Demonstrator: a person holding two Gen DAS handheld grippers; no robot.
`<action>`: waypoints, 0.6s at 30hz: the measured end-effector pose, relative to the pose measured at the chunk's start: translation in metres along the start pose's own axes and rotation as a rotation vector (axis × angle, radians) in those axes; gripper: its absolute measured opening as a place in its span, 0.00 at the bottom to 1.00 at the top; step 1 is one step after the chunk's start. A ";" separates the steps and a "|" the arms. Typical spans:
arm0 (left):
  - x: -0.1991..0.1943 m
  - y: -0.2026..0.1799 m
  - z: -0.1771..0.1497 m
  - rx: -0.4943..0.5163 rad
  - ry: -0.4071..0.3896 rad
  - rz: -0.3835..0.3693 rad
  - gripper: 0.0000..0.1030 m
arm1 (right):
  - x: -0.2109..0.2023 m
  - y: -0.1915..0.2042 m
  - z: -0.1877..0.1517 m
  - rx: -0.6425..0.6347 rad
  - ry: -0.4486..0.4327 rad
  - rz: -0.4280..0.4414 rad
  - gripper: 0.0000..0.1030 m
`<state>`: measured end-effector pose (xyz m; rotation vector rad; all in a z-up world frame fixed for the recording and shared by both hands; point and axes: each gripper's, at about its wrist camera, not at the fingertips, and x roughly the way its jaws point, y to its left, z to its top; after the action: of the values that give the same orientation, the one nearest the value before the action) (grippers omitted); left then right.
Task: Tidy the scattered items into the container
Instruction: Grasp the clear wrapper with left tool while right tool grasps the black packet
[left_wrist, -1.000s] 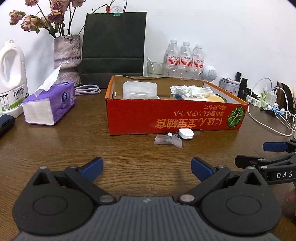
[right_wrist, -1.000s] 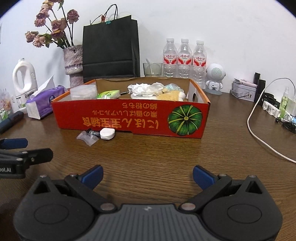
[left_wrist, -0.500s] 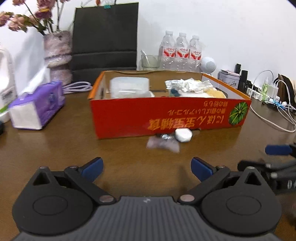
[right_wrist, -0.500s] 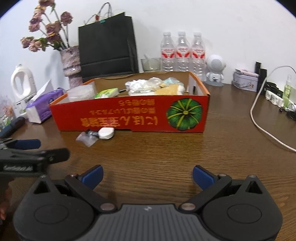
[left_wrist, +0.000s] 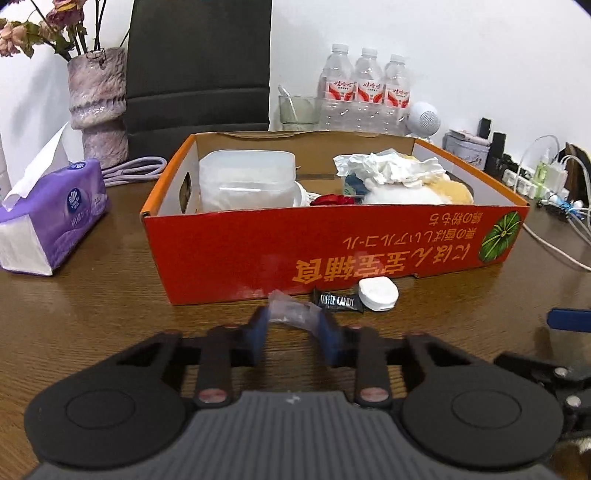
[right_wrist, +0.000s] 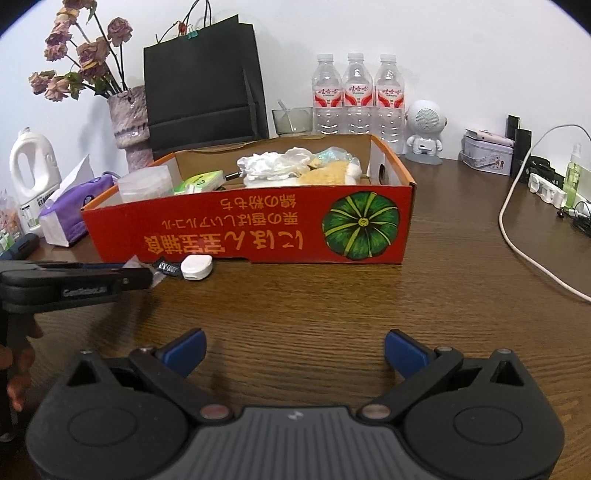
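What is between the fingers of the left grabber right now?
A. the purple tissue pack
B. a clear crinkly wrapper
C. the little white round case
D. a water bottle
B: the left gripper is closing its jaws around the clear crinkly wrapper, which sits between the blue pads on the table, in front of the red box; the coffee candy and white round case lie just beyond, untouched.

A brown wooden table carries a red cardboard box. Just in front of the box lie a clear wrapper, a coffee candy and a white case. Left of the box sits a purple tissue pack; behind it stand three water bottles.
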<state>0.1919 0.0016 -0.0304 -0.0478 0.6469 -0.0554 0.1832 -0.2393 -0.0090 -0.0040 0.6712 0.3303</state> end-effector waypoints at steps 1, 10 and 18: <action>-0.001 0.004 0.000 -0.012 -0.001 -0.010 0.25 | 0.001 0.002 0.000 -0.005 -0.001 0.001 1.00; -0.015 0.040 -0.006 -0.082 -0.023 -0.025 0.20 | 0.013 0.029 0.008 -0.060 -0.004 0.021 1.00; -0.027 0.076 -0.014 -0.161 -0.030 -0.036 0.19 | 0.030 0.063 0.030 -0.078 -0.048 0.059 0.82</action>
<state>0.1646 0.0786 -0.0298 -0.2152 0.6194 -0.0367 0.2047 -0.1671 0.0024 -0.0501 0.6118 0.4124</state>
